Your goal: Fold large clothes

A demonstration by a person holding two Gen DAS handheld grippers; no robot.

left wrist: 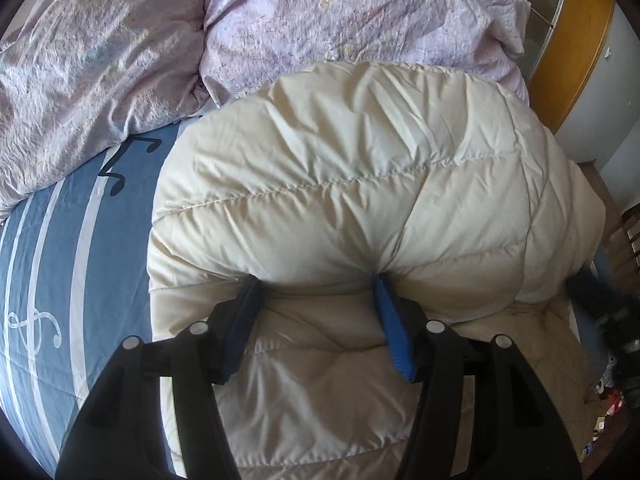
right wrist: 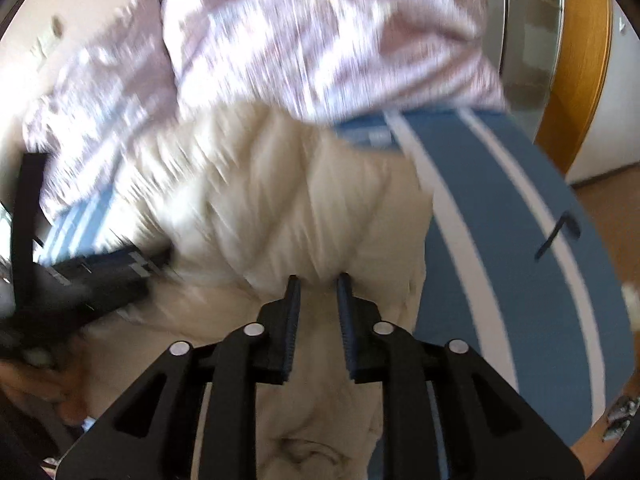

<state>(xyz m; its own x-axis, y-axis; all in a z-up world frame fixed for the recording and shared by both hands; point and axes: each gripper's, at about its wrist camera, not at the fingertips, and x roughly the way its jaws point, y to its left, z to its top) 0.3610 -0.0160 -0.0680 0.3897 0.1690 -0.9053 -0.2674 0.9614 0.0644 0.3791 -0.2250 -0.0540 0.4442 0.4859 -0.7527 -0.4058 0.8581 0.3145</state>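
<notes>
Left gripper (left wrist: 316, 280): the jaws stand wide apart, released. Both blue-padded fingertips (left wrist: 386, 292) press into a fold of the cream quilted down jacket (left wrist: 340, 184); the fabric bulges up ahead of them and puckers at the right tip. Nothing is clamped between the pads.

Right gripper (right wrist: 319, 280): the jaws are drawn close, with a narrow gap between the ribbed pads (right wrist: 294, 300). A ridge of the cream jacket (right wrist: 280, 200) sits at the tips and appears pinched between them; this view is motion-blurred, so the grip reads as clenched on the jacket but not with full sharpness.

Jacket position: it lies on the bed, bunched into a puffed mound, on top of the blue sheet with white stripes (left wrist: 60, 264). In the left wrist view the mound fills the centre and right, with the sheet exposed to its left. In the right wrist view the sheet (right wrist: 500, 220) is exposed to the jacket's right.

Beyond the jacket, a crumpled lilac duvet (left wrist: 340, 28) lies heaped at the far side of the bed, its edge touching the jacket's far rim. The same duvet (right wrist: 320, 40) shows blurred in the right wrist view.

At the far right, an orange wooden frame (left wrist: 568, 60) stands against a pale wall. The other gripper's black body (right wrist: 92, 276) shows at the left of the right wrist view, resting at the jacket's edge.
</notes>
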